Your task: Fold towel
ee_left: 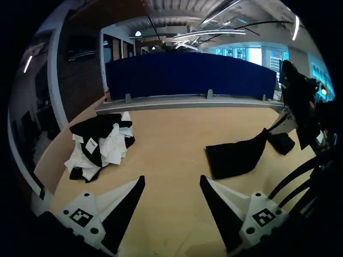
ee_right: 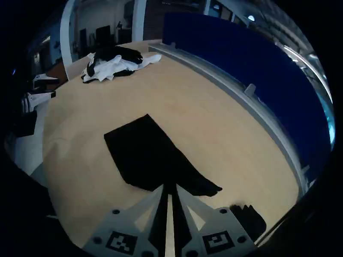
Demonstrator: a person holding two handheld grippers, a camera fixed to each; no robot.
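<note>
While the wooden table (ee_left: 171,128) runs up to a blue divider (ee_left: 188,75), a heap of black and white cloths (ee_left: 100,145) lies at its far left in the left gripper view. Next to that, the left gripper (ee_left: 170,182) hangs low over bare wood, its two fingers spread wide apart and gripping nothing. Right of it the black towel (ee_left: 233,159) lies mostly flat near the table's middle, with one corner raised to a point. A small dark cloth (ee_left: 282,142) sits just beside that corner. Farthest right, the right gripper (ee_right: 169,187) has its fingers pressed together on the towel's near corner, as the right gripper view shows, with the rest of the towel spread out ahead of it.
</note>
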